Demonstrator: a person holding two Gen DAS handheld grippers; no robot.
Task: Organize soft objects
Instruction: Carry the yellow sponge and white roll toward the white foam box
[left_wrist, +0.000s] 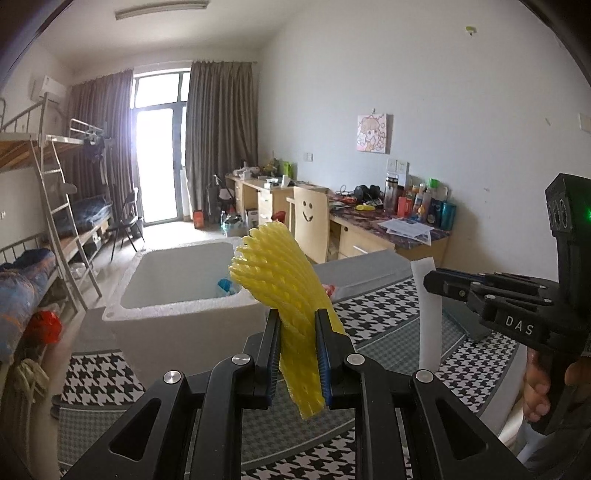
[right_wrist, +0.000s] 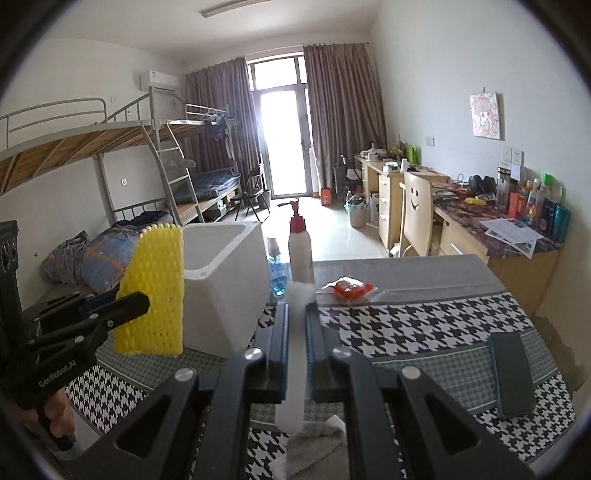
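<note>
My left gripper (left_wrist: 297, 317) is shut on a yellow foam net sleeve (left_wrist: 280, 288), which stands up between its pads above the houndstooth table cloth (left_wrist: 373, 317). The right wrist view shows that sleeve (right_wrist: 153, 291) from the side with the left gripper (right_wrist: 142, 299) clamped on it. My right gripper (right_wrist: 296, 310) is shut on a white foam strip (right_wrist: 295, 350) that runs upright between its pads; in the left wrist view the strip (left_wrist: 428, 314) hangs from the right gripper (left_wrist: 430, 282). A white foam box (left_wrist: 184, 280) stands open just beyond the yellow sleeve.
On the table stand a white pump bottle (right_wrist: 300, 247) and a blue-liquid bottle (right_wrist: 275, 269). A red packet (right_wrist: 349, 288) and a dark flat case (right_wrist: 511, 373) lie on the cloth. A white scrap (right_wrist: 314, 443) lies under my right gripper. Bunk beds left, desks right.
</note>
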